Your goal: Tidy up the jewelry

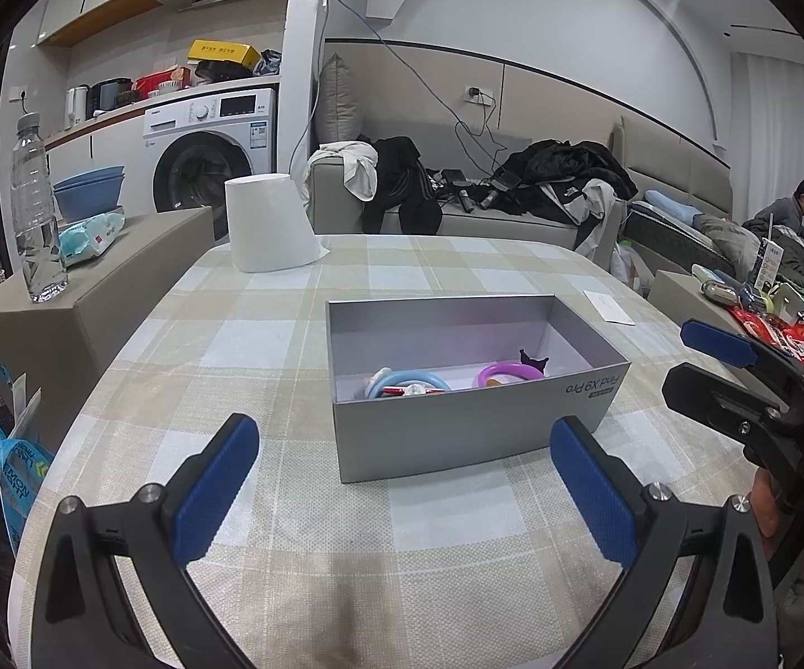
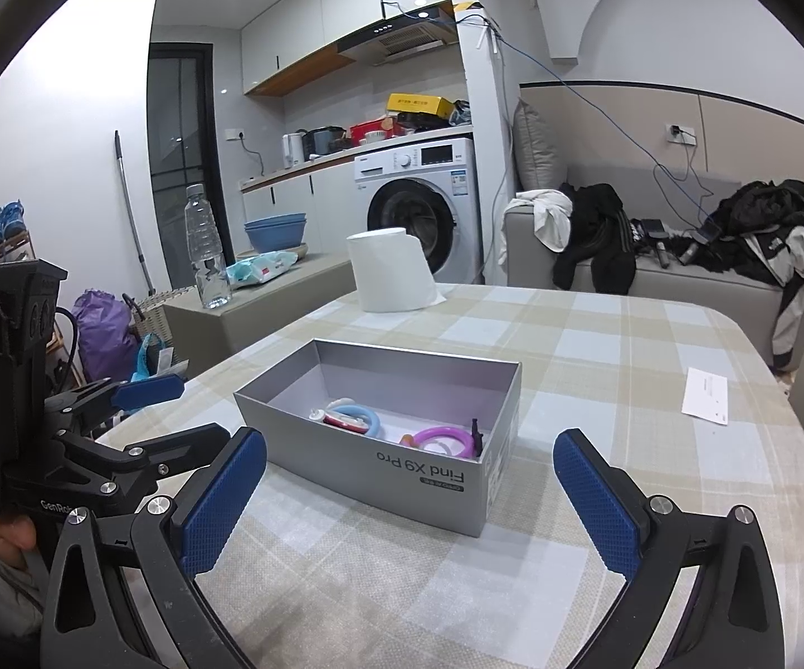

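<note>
On the surface covered by a beige and pale-blue checked cloth [image 1: 268,368] stands an open grey cardboard phone box [image 1: 457,435], printed "Find X9 Pro" on its near wall. Inside the box, toward that near wall, lie a light-blue plastic ring bracelet [image 2: 358,415] with a small red and white piece against it, and a purple plastic ring bracelet [image 2: 446,437] with a small dark charm at its side. The two rings lie near each other but apart.

Just in front of the box, the left gripper [image 1: 404,479] hangs over the cloth with its blue-padded jaws spread wide and nothing between them. To the right of the box, the right gripper [image 2: 410,493] is likewise wide open and holds nothing; the box's near corner shows between its pads.

Beyond the box, at the far edge of the cloth, stands a white paper roll [image 1: 268,226]. To the box's right lies a white paper card [image 2: 707,394], well apart from it.
</note>
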Available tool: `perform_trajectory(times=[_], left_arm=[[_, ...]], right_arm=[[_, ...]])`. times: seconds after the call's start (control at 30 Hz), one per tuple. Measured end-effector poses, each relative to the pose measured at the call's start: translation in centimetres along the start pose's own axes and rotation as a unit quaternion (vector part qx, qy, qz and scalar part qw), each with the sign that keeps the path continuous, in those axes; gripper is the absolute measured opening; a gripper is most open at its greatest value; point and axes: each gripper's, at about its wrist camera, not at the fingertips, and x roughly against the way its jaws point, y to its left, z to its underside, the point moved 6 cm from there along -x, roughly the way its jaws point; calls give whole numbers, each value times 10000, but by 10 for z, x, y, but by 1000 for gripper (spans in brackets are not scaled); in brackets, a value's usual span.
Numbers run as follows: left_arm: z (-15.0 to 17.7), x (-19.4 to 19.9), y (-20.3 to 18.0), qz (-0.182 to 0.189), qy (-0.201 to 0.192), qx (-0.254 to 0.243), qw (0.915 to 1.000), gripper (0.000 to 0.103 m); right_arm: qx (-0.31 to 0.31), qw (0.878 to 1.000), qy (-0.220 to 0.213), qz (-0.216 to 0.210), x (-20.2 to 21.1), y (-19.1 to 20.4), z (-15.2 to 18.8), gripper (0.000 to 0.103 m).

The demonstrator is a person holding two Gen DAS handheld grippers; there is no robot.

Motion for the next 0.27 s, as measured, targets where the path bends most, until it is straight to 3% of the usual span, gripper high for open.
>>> perform_trajectory(times=[0.27], left_arm=[[-3, 0, 0, 2, -19, 24, 10000, 102]], right_arm=[[-1, 10000, 2, -1, 0, 0, 0, 103]])
